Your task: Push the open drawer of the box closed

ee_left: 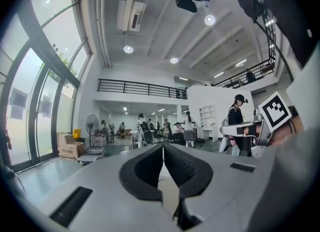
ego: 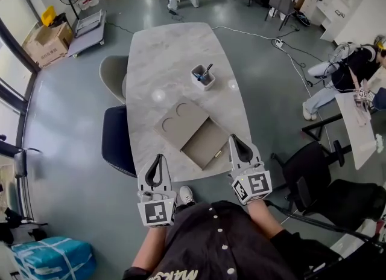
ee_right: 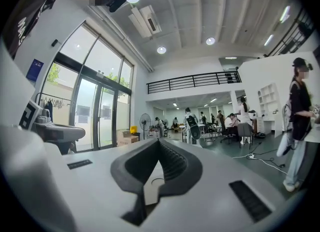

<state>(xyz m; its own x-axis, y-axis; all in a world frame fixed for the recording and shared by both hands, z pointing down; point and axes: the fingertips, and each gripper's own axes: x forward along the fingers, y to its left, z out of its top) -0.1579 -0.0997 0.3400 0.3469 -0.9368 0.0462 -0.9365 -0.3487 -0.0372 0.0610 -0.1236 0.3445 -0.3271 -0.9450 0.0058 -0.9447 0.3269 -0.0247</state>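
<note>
The grey-beige box (ego: 180,119) lies flat on the near half of the marble-topped bench (ego: 175,43), turned at an angle. Its drawer (ego: 204,143) is pulled out towards the bench's near right edge, showing an empty tray with a small brass handle (ego: 218,154) on its front. The right tongs (ego: 234,138) are held just beside the drawer's right corner, jaws pressed together with nothing between them. Whether they touch the drawer cannot be told. The left tongs (ego: 159,158) hang at the bench's near left corner, well apart from the box, jaws likewise together and empty. Farther up the bench, beyond the box, a square pen cup (ego: 202,78) holds pens. Two chairs stand along the bench's left edge, one grey (ego: 112,75) and one dark blue (ego: 116,140).
</note>
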